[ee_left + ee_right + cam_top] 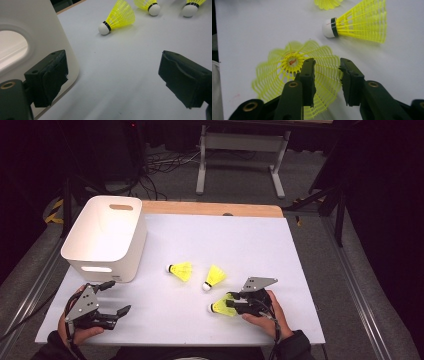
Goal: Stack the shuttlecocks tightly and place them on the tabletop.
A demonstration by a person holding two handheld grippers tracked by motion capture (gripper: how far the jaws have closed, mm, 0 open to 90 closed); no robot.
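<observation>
Three yellow shuttlecocks with white corks lie on the white table top (165, 320). My right gripper (231, 301) (327, 62) is at the nearest shuttlecock (220, 307) (274, 75); its jaws stand a little apart, one inside the skirt's rim and one outside. The middle shuttlecock (215, 277) (362, 22) lies just beyond it, and the left shuttlecock (181, 270) (118, 17) lies farther left. My left gripper (117, 297) (112, 67) is open wide and holds nothing, close in front of the white bin (125, 255) (37, 30).
The bin stands at the table's back left with a handle slot in its near wall. A wooden strip (210, 209) runs along the table's far edge. Beyond the table, a metal stand (240, 155) and cables rest on the floor.
</observation>
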